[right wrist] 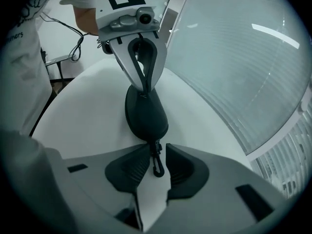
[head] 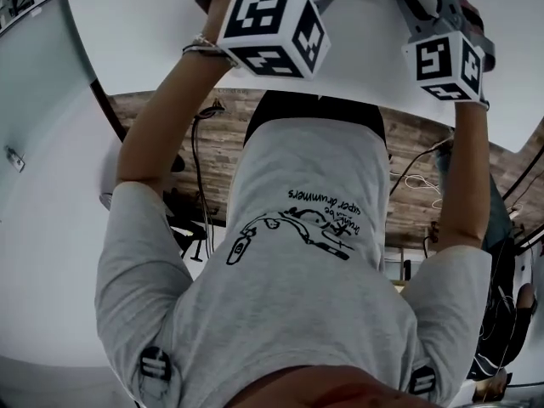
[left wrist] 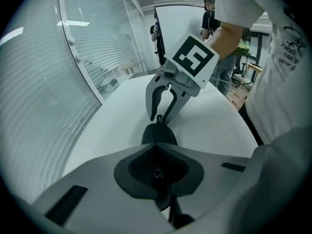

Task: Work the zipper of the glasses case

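Note:
A black oval glasses case (right wrist: 145, 113) lies on the white table (right wrist: 83, 106) between my two grippers, which face each other. My left gripper (right wrist: 145, 89) is shut on the case's far end; in its own view only the case's rounded tip (left wrist: 158, 132) shows past the closed jaws of the left gripper (left wrist: 156, 143). My right gripper (right wrist: 157, 149) is open, its pads apart. The case's small black clip (right wrist: 157, 164) hangs in the gap without being pinched. From the left gripper view, the right gripper (left wrist: 161, 118) stands over the case's tip. In the head view only the marker cubes (head: 272, 25) show.
A curved glass wall with blinds (left wrist: 73, 82) runs along one side of the table. The table's edge (left wrist: 246, 126) is close to the person's body. People stand at the back of the room (left wrist: 209, 13). Cables (right wrist: 73, 28) hang beyond the table.

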A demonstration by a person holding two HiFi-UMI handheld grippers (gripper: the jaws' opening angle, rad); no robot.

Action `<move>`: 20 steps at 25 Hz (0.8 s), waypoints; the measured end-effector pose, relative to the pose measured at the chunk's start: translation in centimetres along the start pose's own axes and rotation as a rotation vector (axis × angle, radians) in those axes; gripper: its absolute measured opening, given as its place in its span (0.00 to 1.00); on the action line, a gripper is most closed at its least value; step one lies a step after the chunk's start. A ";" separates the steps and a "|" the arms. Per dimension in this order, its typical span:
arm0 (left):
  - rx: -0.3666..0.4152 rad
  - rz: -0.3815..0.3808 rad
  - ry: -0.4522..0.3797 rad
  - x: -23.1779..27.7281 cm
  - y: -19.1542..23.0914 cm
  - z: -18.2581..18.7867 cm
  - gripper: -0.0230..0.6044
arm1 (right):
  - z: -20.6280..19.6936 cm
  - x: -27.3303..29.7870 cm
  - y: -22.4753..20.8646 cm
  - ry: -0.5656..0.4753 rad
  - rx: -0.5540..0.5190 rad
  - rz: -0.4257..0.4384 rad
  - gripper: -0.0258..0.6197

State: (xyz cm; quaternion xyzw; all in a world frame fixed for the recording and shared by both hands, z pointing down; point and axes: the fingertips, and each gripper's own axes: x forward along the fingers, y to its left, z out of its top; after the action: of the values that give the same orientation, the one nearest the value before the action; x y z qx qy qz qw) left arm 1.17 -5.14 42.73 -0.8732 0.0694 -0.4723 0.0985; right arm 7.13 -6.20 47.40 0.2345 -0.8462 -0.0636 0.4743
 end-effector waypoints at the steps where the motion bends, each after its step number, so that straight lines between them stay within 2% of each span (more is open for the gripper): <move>1: 0.003 -0.002 0.001 0.1 -0.3 0.1 0.07 | -0.2 0.0 0.3 0.003 -0.014 0.010 0.21; 9: 0.017 -0.046 0.007 -0.5 -3.0 1.6 0.07 | -0.6 -2.1 2.2 0.046 -0.085 0.044 0.07; 20: -0.019 -0.077 0.023 0.4 -1.8 0.6 0.07 | -0.6 -1.4 1.7 0.092 -0.007 0.086 0.05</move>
State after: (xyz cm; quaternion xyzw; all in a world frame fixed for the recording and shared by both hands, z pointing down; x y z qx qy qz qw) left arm 1.92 -3.43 43.14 -0.8706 0.0415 -0.4851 0.0712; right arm 7.72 -3.95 47.19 0.1989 -0.8326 -0.0353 0.5157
